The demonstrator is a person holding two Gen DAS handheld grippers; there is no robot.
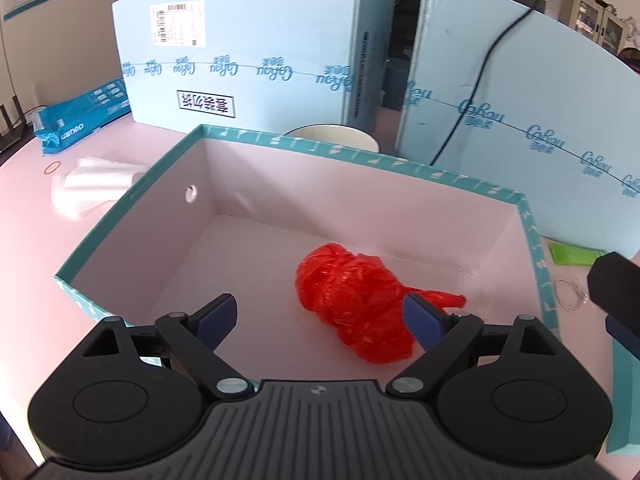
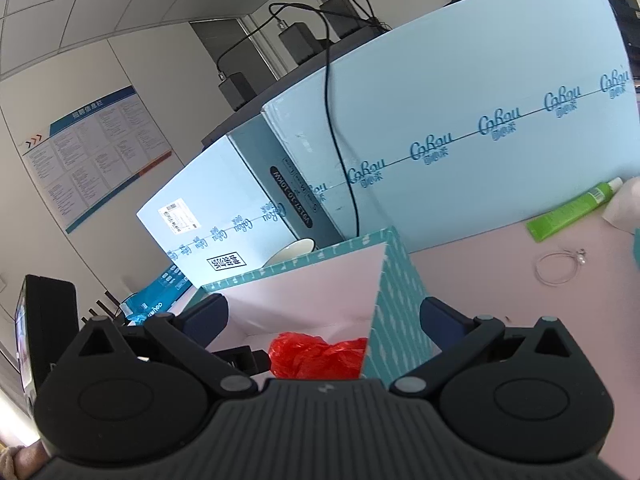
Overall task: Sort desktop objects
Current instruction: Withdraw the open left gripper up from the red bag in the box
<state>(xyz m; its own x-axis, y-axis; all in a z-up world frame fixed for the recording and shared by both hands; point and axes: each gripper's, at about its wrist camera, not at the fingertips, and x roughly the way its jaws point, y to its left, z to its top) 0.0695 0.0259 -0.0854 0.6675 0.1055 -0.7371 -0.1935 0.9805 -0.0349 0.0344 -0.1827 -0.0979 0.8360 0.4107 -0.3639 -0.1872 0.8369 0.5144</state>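
Note:
A crumpled red plastic bag (image 1: 356, 304) lies on the floor of an open teal-rimmed box (image 1: 280, 138). My left gripper (image 1: 320, 320) hovers over the box's near edge, open and empty, its right finger beside the bag. My right gripper (image 2: 324, 320) is open and empty, straddling the box's right wall (image 2: 400, 300); the red bag (image 2: 316, 354) shows inside. A green tube (image 2: 572, 210) and a thin wire ring (image 2: 560, 266) lie on the pink table to the right of the box.
Large light-blue cartons (image 1: 248, 60) stand behind the box, with a white bowl (image 1: 336, 134) between. A blue packet (image 1: 80, 120) and white foam wrap (image 1: 96, 184) lie at the left. The other gripper's body (image 1: 616, 292) shows at the right edge.

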